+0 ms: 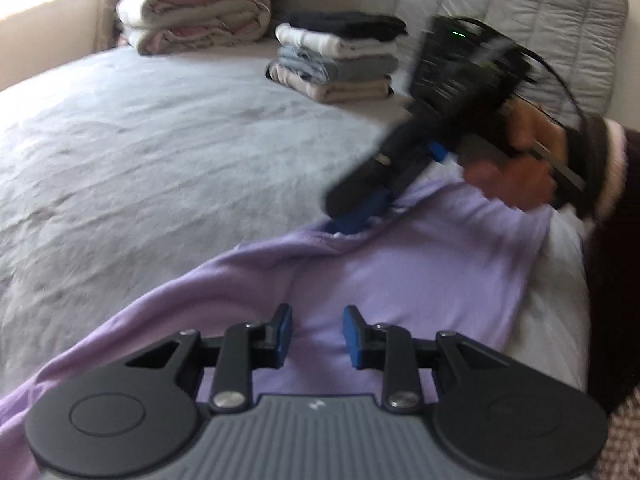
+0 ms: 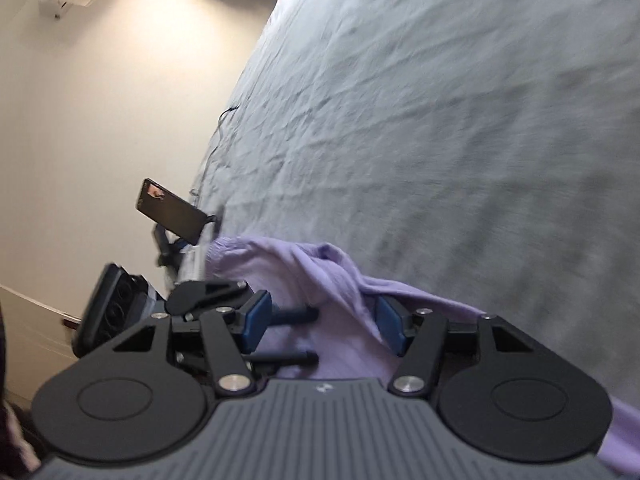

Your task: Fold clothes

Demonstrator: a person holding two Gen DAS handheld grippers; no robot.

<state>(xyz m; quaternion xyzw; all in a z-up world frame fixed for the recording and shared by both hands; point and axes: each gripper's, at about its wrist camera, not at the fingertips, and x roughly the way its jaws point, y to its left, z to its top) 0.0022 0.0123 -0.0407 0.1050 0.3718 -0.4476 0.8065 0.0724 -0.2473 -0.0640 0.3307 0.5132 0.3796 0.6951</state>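
A lilac garment (image 1: 420, 272) lies spread on the pale grey bed (image 1: 140, 140). My left gripper (image 1: 318, 336) hovers over its near part, blue pads apart, and the cloth shows flat through the gap with nothing pinched. My right gripper (image 1: 352, 220), held by a hand (image 1: 516, 176), pokes its tips into the garment's far bunched edge. In the right wrist view the garment (image 2: 304, 272) is rucked up between the right gripper's (image 2: 324, 324) wide-set pads. A fold lies over one pad (image 2: 390, 328), and the pads do not press on it. Both views are blurred.
A stack of folded clothes (image 1: 336, 60) and a rolled blanket (image 1: 196, 12) sit at the head of the bed by a grey quilted headboard (image 1: 520, 8). A thin cable (image 2: 218, 128) runs along the bed's edge beside a pale wall (image 2: 100, 100).
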